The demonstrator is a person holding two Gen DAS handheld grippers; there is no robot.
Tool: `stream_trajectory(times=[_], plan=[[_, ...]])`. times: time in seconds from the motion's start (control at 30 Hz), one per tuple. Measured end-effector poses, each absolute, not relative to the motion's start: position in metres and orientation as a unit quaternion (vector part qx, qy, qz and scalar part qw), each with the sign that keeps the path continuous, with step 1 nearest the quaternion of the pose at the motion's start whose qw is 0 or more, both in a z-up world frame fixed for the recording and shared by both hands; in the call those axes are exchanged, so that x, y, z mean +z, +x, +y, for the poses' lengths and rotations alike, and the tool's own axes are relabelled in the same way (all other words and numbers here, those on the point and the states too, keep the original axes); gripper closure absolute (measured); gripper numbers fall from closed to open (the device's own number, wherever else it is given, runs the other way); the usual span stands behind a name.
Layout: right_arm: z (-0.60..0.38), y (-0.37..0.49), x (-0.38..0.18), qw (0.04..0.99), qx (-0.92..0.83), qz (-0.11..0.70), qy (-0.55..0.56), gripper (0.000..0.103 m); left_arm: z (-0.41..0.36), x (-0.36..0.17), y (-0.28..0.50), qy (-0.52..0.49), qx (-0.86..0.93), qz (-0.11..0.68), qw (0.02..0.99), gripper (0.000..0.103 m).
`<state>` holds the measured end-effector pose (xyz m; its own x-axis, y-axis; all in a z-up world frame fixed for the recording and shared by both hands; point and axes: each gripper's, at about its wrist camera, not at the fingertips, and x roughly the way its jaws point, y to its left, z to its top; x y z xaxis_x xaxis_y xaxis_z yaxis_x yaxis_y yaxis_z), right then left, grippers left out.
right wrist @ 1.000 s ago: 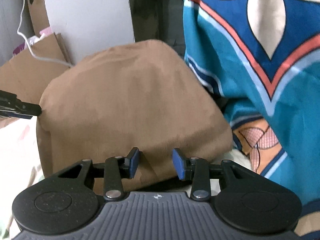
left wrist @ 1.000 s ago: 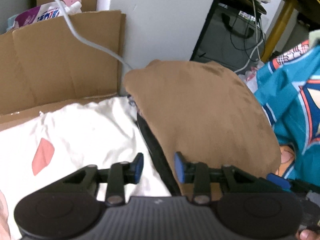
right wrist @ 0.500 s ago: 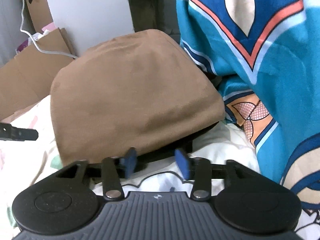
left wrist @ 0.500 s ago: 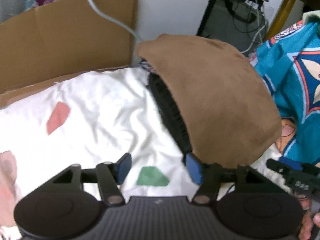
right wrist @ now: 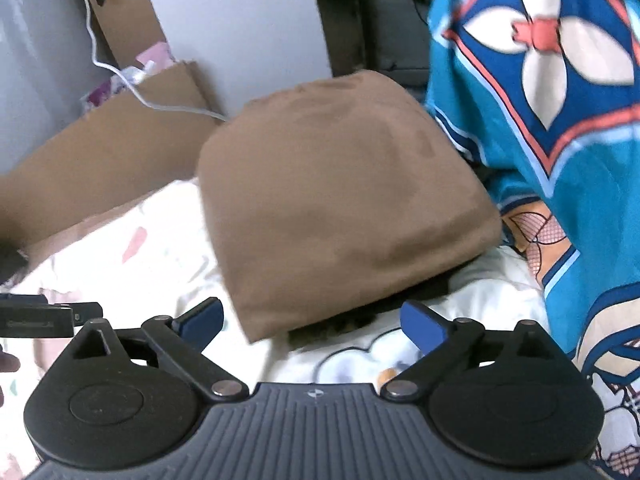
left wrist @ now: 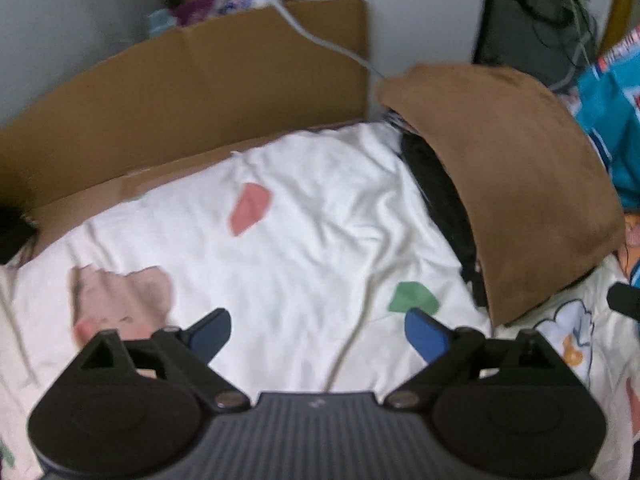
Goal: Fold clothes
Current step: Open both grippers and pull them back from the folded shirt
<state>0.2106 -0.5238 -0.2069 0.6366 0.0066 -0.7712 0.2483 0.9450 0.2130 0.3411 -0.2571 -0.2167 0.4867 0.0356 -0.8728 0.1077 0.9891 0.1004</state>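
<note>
We see our left gripper [left wrist: 318, 334] opening wide, nothing between its jaws, over the white sheet [left wrist: 304, 240]. Our right gripper [right wrist: 312, 322] is opening wide too, empty. The folded brown cloth [right wrist: 340, 200] lies at twelve o'clock from it, atop something black [left wrist: 440, 200].

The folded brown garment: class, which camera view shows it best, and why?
The right wrist view. There the brown garment fills the middle of the frame, its whole top face and near edge visible. The left wrist view shows it only obliquely at the right side, seen from its edge beside the white sheet.
</note>
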Motion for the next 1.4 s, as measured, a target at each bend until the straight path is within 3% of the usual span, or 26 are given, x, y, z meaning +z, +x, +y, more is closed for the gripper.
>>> stream_trajectory(times=[0.4, 0.87, 1.17, 1.4], plan=[[-0.503, 0.191, -0.088, 0.896, -0.052, 0.416, 0.147, 0.004, -0.212, -0.11, 0.304, 0.018, 0.027, 0.497, 0.867, 0.005], [-0.461, 0.093, 0.04, 0.901, -0.014, 0.396, 0.176, 0.003, -0.16, -0.001, 0.208, -0.03, 0.057, 0.465, 0.883, 0.001], [-0.442, 0.038, 0.079, 0.908, -0.043, 0.371, 0.189, 0.003, -0.134, 0.029, 0.15, -0.06, 0.089, 0.464, 0.879, 0.001], [-0.414, 0.017, 0.073, 0.908, -0.04, 0.375, 0.184, 0.003, -0.119, 0.031, 0.118, -0.093, 0.109, 0.446, 0.883, 0.001]])
